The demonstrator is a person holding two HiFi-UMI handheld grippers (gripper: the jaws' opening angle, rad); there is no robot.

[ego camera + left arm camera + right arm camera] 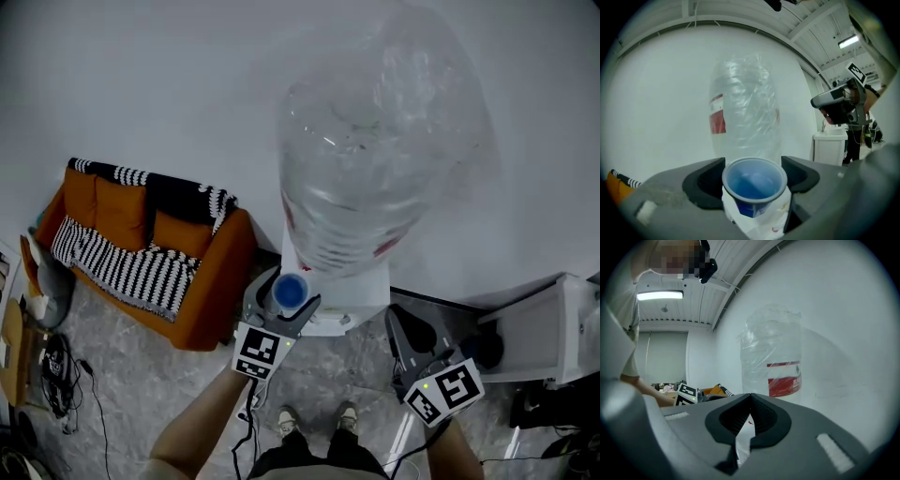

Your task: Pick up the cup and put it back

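A blue cup (289,292) stands upright between the pads of my left gripper (286,297), which is shut on it just in front of the white water dispenser (361,292). In the left gripper view the cup (753,180) fills the space between both jaws, its mouth open upward, with the clear water bottle (745,108) behind it. My right gripper (410,326) hangs to the right of the dispenser, apart from the cup. In the right gripper view its jaws (750,401) meet at the tips with nothing between them, and the bottle (773,362) stands ahead.
The big plastic bottle (375,150) tops the dispenser against a white wall. An orange sofa (202,281) with a striped blanket stands at the left. A white cabinet (562,328) is at the right. Cables (56,375) lie on the floor.
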